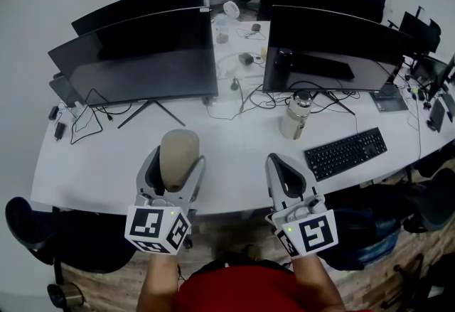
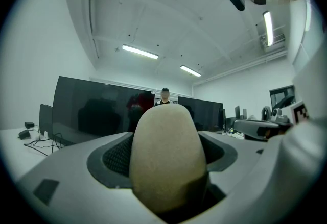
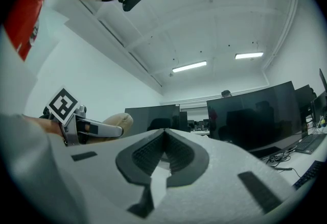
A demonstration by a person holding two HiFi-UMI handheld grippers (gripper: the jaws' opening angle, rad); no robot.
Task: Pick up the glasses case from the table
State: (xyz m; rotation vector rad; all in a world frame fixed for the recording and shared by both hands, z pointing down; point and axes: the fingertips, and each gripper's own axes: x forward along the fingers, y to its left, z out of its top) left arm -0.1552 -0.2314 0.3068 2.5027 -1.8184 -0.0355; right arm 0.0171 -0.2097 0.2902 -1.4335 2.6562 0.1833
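The left tool [image 1: 175, 165] is clamped on the glasses case [image 1: 179, 143], a plain beige case with a rounded end. The case stands upright between the two jaws and rises past their tips. It is held over the front strip of the white tabletop [image 1: 234, 151], near the front edge. In the left gripper view it fills the gap between the jaws, with dark padding on either side.

The right tool [image 1: 279, 161] hangs just beside it to the right, its jaws together with nothing between them. Each tool carries a marker cube [image 1: 158, 229] printed with black-and-white square patterns. No lettering on the case can be read.

The front strip of tabletop around both tools is bare. Behind it stand two wide dark monitors [image 1: 142, 62], with loose cables trailing at their feet. A pale bottle [image 1: 296, 115] stands beyond the right tool, and a black keyboard [image 1: 346, 153] lies at an angle to its right, near the front edge.
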